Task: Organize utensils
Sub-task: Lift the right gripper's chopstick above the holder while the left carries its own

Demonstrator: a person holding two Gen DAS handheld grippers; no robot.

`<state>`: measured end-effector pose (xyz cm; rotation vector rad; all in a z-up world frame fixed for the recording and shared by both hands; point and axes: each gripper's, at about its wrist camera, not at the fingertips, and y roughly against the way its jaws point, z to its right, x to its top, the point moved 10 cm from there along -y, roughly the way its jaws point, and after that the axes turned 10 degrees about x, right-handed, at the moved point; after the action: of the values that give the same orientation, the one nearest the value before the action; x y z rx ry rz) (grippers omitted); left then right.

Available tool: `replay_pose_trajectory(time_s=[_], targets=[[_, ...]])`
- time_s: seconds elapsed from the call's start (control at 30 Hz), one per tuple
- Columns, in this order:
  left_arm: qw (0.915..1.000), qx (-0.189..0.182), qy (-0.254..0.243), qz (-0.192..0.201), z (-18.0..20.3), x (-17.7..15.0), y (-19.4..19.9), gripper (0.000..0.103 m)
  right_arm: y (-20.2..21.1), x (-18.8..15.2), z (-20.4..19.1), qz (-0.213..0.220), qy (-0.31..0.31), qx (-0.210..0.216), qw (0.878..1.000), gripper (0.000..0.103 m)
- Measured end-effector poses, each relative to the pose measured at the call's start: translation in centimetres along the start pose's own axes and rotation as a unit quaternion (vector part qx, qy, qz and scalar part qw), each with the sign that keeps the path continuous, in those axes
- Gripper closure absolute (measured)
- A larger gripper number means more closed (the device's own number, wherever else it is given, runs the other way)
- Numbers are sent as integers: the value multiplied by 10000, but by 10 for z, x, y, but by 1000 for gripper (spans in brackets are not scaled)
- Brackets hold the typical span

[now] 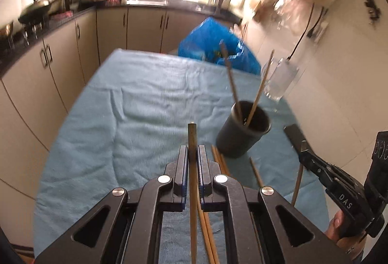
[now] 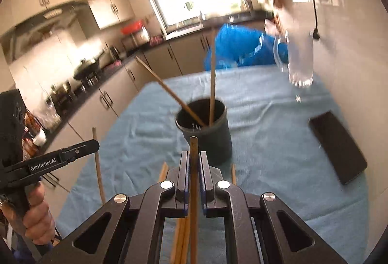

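My left gripper [image 1: 193,150] is shut on a wooden chopstick [image 1: 192,133] that runs straight out between its pads, held above the blue cloth. A dark cup [image 1: 232,140] stands just to its right with two chopsticks [image 1: 232,80] leaning in it. My right gripper [image 2: 194,157] is likewise shut on a chopstick [image 2: 194,143], right in front of the cup [image 2: 213,143]. Each gripper shows in the other's view: the right gripper [image 1: 304,150] with its stick hanging down, the left gripper [image 2: 93,144] with its stick upright. Loose chopsticks [image 1: 220,162] lie on the cloth below.
A blue cloth [image 1: 135,104] covers the table. A black phone [image 2: 337,145] lies to the right of the cup, and a glass mug [image 2: 298,60] stands by the wall. A blue bag [image 1: 208,43] sits at the far end. Kitchen cabinets run along the left.
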<state>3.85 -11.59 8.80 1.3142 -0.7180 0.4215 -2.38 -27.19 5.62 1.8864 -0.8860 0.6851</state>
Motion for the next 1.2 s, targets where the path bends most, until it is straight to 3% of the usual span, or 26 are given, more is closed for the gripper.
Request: replay_pose_trajectory(time_s=[0.13, 0.33, 1.2], targets=[[9996, 23, -54, 290, 4, 11, 18, 96, 24, 13, -10, 405, 102, 43, 9991, 95], [9990, 18, -75, 432, 7, 15, 33, 96, 42, 19, -13, 653, 112, 35, 9978, 95], [9983, 19, -114, 570, 16, 22, 54, 96, 75, 36, -8, 1008, -24, 95, 9949, 95]])
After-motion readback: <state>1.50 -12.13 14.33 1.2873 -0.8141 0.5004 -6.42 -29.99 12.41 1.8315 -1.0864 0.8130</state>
